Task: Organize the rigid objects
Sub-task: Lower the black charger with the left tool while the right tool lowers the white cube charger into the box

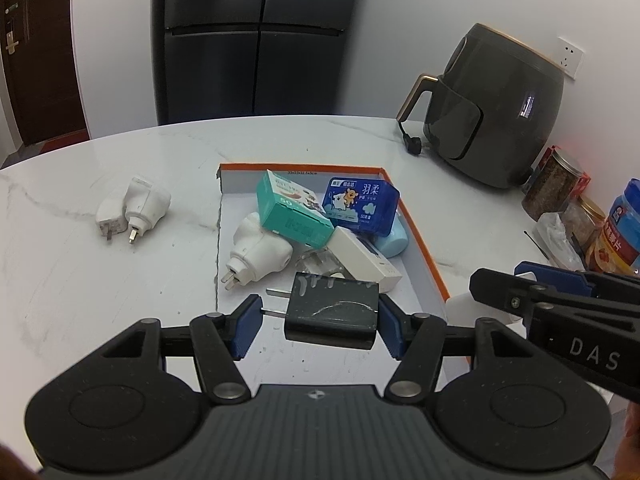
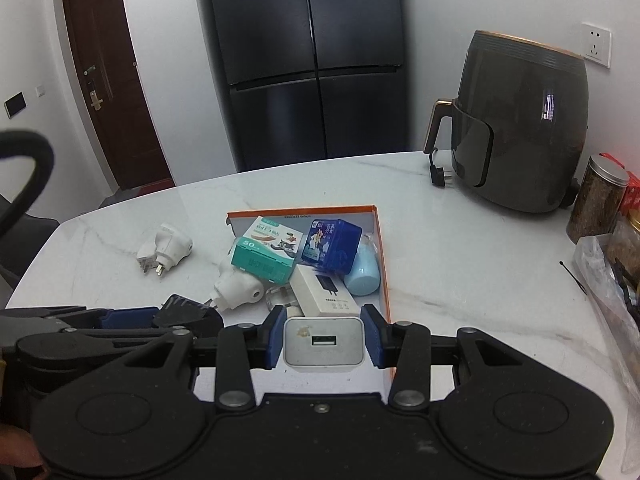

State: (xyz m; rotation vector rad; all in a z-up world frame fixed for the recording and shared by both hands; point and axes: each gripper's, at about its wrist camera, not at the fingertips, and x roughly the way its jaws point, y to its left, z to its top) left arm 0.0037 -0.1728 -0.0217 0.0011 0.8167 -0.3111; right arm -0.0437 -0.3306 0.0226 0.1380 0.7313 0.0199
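Left claw (image 1: 320,322) pinches boxy black charger (image 1: 331,316); right claw (image 2: 323,340) white charger (image 2: 323,345).

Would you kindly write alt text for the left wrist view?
The left gripper holds a black charger above an orange-rimmed box containing plugs and small packages on a white marble table. Two white plugs lie left of it.

A box (image 2: 380,248) sits in the middle of the table (image 2: 460,272), with small packs (image 2: 264,258) piled inside. Two plugs (image 2: 164,252) lie left of it (touching each other). An air fryer (image 2: 520,128) stands behind, to the right.
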